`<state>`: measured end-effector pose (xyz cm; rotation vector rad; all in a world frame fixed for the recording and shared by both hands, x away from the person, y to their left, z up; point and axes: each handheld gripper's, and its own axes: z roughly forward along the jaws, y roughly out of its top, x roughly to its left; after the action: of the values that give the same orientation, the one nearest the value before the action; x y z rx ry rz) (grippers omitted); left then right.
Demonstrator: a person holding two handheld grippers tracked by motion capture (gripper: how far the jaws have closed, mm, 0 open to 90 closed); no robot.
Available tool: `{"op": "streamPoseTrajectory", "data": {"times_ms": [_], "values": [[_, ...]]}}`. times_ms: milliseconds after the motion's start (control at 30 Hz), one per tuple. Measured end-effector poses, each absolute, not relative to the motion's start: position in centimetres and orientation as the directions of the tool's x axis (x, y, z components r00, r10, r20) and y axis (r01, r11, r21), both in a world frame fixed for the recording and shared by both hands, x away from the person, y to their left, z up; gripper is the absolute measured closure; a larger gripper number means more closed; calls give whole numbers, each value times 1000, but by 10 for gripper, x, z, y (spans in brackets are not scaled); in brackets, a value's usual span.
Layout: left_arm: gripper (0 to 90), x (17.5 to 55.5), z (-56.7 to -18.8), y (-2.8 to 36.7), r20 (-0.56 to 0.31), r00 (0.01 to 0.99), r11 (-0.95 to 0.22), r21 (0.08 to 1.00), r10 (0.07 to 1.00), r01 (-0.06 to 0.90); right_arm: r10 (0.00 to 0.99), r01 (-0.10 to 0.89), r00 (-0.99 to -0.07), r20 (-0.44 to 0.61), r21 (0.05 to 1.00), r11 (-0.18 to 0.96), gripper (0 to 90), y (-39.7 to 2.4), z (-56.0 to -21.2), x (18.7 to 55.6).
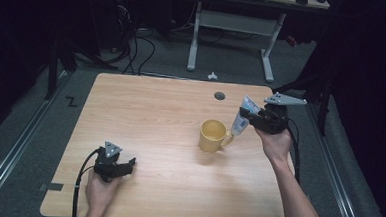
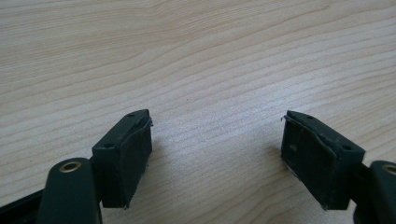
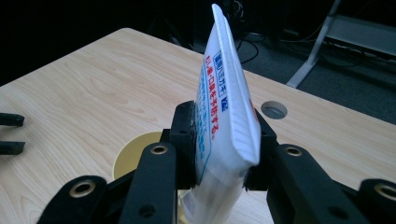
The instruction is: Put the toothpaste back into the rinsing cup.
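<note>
A white tube [image 1: 242,116] with blue and red print is clamped in my right gripper [image 1: 253,119], held in the air just right of a yellow mug [image 1: 212,135]. In the right gripper view the tube [image 3: 224,112] stands upright between the jaws, crimped end up, and the mug's rim [image 3: 135,149] shows below and behind the left jaw. My left gripper [image 1: 120,166] rests low over the table near its front left. Its jaws stand wide apart in the left gripper view [image 2: 217,154], with bare wood between them.
The wooden table [image 1: 145,121] has a round cable hole [image 1: 219,96] near its back edge. Behind it stand a white desk frame [image 1: 230,25] and cables on the floor. A metal rail runs along each side of the table.
</note>
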<state>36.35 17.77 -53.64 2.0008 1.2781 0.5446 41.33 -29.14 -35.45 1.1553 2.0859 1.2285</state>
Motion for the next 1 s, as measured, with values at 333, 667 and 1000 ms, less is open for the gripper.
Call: {"op": "streamPoseTrajectory", "data": {"times_ms": [333,667,1000], "values": [[247,364,-536,178,-17,427,-276,739,904,614,822,420,-570,23,867,267,707,-280,-349,415],[247,364,-536,178,-17,427,-276,739,904,614,808,407,-589,23,872,273,707,-273,-343,415],[247,364,-536,178,-17,427,-276,739,904,614,791,392,-612,12,873,290,707,-261,-339,416]]}}
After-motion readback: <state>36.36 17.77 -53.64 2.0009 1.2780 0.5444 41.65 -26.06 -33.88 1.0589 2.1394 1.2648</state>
